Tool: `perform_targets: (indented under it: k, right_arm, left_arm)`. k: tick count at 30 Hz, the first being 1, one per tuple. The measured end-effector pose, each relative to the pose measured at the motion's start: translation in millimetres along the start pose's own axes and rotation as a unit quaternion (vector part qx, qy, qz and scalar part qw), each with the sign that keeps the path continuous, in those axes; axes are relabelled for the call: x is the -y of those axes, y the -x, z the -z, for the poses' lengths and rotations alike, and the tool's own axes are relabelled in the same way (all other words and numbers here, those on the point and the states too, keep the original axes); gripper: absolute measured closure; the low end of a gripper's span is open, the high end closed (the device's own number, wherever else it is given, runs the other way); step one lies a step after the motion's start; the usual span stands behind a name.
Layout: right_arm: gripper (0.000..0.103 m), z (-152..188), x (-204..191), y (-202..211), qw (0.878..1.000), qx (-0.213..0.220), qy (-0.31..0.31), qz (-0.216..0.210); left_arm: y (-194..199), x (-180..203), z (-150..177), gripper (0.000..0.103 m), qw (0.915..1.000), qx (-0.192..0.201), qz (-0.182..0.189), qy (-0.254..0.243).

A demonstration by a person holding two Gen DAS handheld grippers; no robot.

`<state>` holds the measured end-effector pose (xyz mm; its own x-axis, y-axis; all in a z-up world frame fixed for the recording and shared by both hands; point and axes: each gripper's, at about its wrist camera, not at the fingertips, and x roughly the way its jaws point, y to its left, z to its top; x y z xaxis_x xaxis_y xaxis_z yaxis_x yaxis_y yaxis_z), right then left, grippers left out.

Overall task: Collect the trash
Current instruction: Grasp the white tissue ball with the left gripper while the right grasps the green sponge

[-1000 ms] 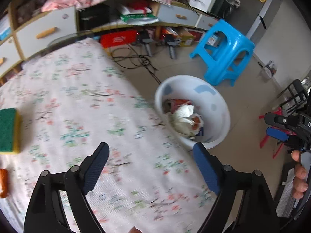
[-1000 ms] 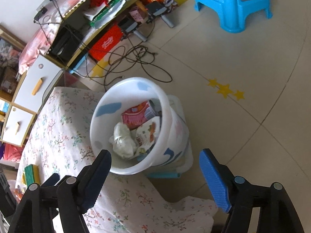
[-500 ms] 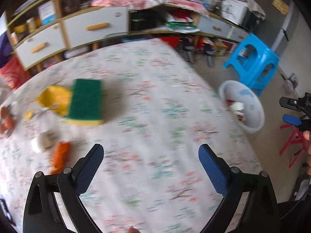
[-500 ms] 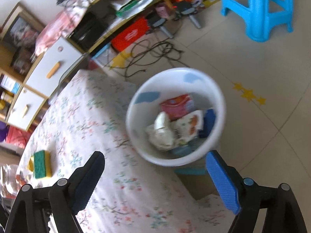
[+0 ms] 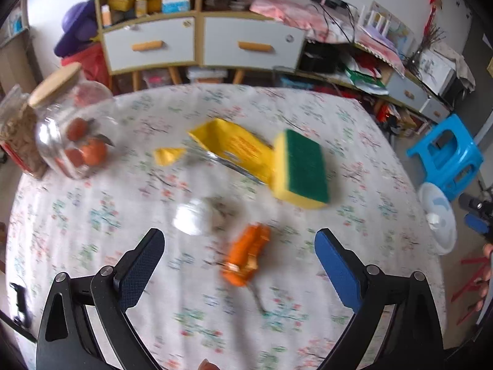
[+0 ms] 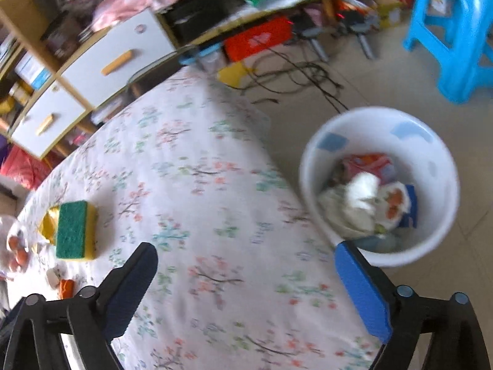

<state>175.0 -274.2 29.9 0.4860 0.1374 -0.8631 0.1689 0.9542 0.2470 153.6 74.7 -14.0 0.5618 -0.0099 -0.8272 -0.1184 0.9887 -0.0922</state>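
From the left wrist, the left gripper (image 5: 238, 265) was held above the surface (image 5: 92, 231) with its jaws spread wide and nothing between them. An orange wrapper (image 5: 246, 254) lay just ahead of them, its long axis running from near-left to far-right, the far end pointing toward the sponge (image 5: 303, 166). A white scrap (image 5: 194, 219) sat just beside it, and a yellow packet (image 5: 237, 148) lay farther back, touching the sponge. The picture was blurred — a hurried close could pinch the tablecloth or catch the scrap instead of the wrapper, and jaws set along the wrapper's length rather than across it would likely slip off.

From the right wrist, the right gripper (image 6: 243, 289) was also seen spread and empty, over the surface edge. The bin (image 6: 379, 185) stood on the floor beside the surface, already holding trash — a careless swing might knock it.
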Motion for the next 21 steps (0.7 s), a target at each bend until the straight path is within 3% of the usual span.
perform_targets:
  k: [4,11,15,21]
  right_arm:
    - [0.0,2.7,-37.7,-4.3,0.998,0.042,0.054,0.006]
    - [0.0,5.2,-88.4,-31.3,0.994,0.012,0.107,-0.013]
    - [0.0,8.4,-109.0,-45.0,0.991,0.004,0.131,-0.007]
    - [0.0,8.1,-121.9,-63.7,0.991,-0.035,0.128,-0.025]
  left_arm:
    - [-9.6,-25.6,0.6,0.002,0.9996,-0.02,-0.002,0.02]
    - [-28.4,-69.6,-5.8,0.003,0.9935,-0.058,0.014,0.097]
    - [-42.0,-76.6,-8.2,0.018,0.9866,-0.08,0.038,0.137]
    - [-57.0,-63.1,-11.8,0.033,0.9837,-0.083,0.082,0.137]
